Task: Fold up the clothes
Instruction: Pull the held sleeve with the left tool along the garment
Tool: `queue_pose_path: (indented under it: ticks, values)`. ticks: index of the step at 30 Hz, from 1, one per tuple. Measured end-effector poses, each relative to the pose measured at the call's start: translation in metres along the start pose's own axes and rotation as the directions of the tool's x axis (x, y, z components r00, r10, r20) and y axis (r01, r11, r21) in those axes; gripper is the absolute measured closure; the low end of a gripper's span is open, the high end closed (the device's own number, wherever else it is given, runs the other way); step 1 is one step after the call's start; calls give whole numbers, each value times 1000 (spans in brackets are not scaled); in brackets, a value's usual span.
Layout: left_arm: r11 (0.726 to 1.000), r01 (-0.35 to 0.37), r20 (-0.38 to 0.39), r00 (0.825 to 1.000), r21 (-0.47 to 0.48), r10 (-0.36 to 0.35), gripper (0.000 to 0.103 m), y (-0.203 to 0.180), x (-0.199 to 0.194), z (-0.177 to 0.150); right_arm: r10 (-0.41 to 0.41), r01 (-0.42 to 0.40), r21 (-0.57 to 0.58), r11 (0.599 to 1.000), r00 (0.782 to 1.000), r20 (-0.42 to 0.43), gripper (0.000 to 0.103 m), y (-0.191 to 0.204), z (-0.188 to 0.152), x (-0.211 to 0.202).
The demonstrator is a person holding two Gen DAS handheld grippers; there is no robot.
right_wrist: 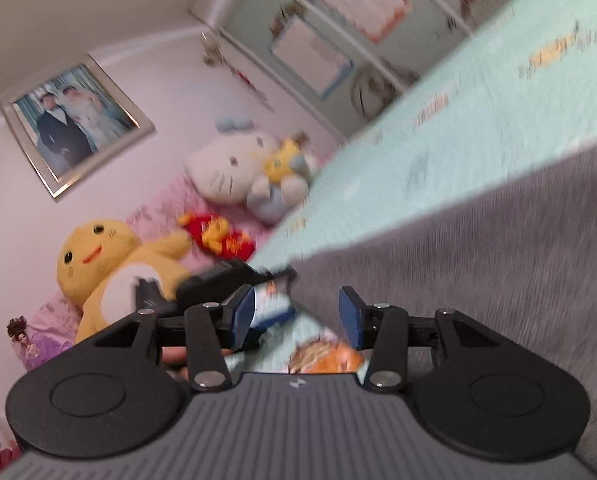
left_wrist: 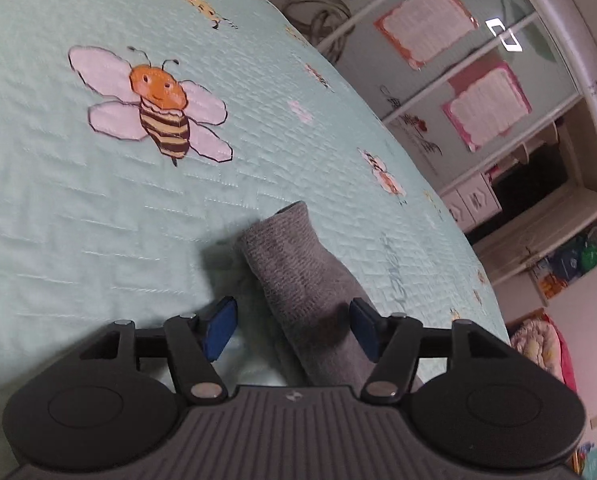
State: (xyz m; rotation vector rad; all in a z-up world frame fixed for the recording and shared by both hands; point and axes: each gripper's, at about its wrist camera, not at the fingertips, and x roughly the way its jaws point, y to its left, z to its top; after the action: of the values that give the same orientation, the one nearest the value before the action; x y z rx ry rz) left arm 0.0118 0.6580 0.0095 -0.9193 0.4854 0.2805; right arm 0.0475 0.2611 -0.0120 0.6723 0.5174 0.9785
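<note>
Mint bee quilt (left_wrist: 98,220) | left gripper (left_wrist: 290,324) parted around grey sleeve (left_wrist: 298,264) | right gripper (right_wrist: 298,316) parted, plush toys (right_wrist: 110,264) beyond

Right gripper (right_wrist: 296,314) gapes beside grey garment (right_wrist: 478,248) (plush toys (right_wrist: 178,216) behind).

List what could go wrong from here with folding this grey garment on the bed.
1. The left gripper stands open with the grey sleeve between its pads, nearer one pad; closing now might catch only an edge and let it slip.
2. The sleeve lies on the quilted bedspread; a low pinch could grab the quilt too.
3. The right gripper is open beside the grey cloth, its view blurred, so its aim may be off.
</note>
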Motion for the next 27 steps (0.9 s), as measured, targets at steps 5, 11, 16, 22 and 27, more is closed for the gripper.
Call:
queue_pose_path:
  ticks: [5,11,16,22,27]
  values:
    - [994,55,31,998,94,-58,94,-47,-26,21,-102,95,185,978,994,30,52,-33,10,-7]
    - [831,-199,71,979,519,190,76,-81,-26,6,-91,69,331,941,995,51,52,-60,16,-12]
    - [868,-437,225,893,234,389,83,-15,-41,18,-133,126,248,961,991,11,52,-52,16,-2]
    - [922,13,33,999,387,-28,71,-80,-41,-12,-145,141,217,966,989,4,52,-48,16,1]
    - [907,65,-206,978,417,25,95,-85,45,-49,-140,135,219,966,990,6,52,-49,16,0]
